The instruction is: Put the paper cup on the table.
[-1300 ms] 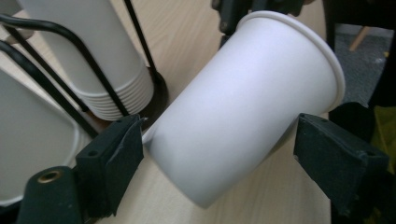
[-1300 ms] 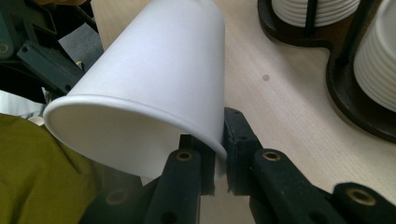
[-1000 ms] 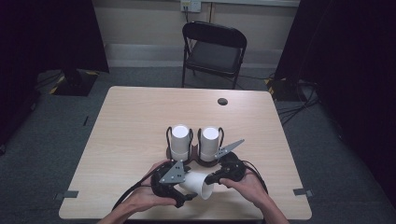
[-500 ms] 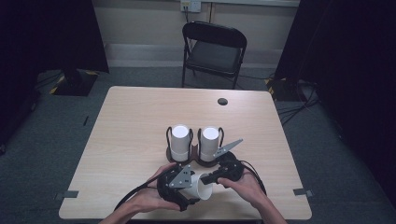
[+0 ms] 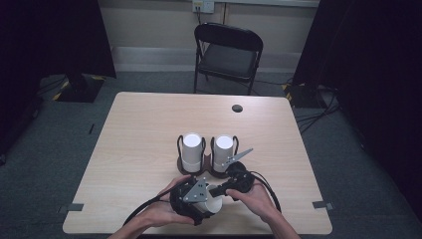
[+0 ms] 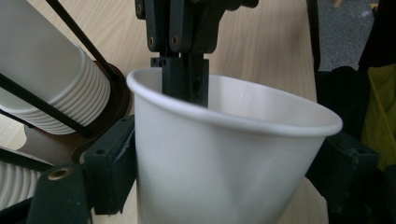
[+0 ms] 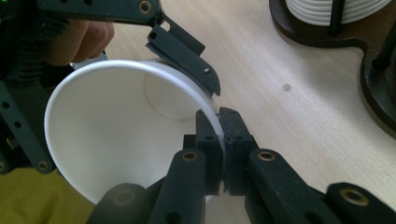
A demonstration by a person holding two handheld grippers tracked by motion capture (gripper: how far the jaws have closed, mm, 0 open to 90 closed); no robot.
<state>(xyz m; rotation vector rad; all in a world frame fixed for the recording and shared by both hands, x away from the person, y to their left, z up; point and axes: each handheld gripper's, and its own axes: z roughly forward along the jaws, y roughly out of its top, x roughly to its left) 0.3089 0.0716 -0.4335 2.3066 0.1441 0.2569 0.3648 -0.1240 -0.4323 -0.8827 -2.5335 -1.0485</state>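
A white paper cup [image 5: 215,205] lies on its side between both hands near the table's front edge. My left gripper [image 5: 205,199] straddles the cup's body [image 6: 224,154]. Its jaws have just been closing, and the pads [image 6: 112,163] now press on the cup's walls, which show a slight dent. My right gripper [image 5: 218,191] is shut on the cup's rim [image 7: 223,140]. It pinches the thin wall from inside and outside and shows on the cup's far side [image 6: 184,88] in the left gripper view. One left finger [image 7: 184,49] lies against the cup's outer wall.
A dark wooden holder [image 5: 209,173] just behind the hands carries two upright stacks of white cups [image 5: 191,148] [image 5: 224,149] between thin black rods. A small dark round cap [image 5: 237,108] sits at the table's far right. A folding chair [image 5: 226,55] stands beyond the table.
My left gripper has shifted slightly right over the cup, and its jaws have narrowed onto it. The right gripper has stayed clamped on the rim.
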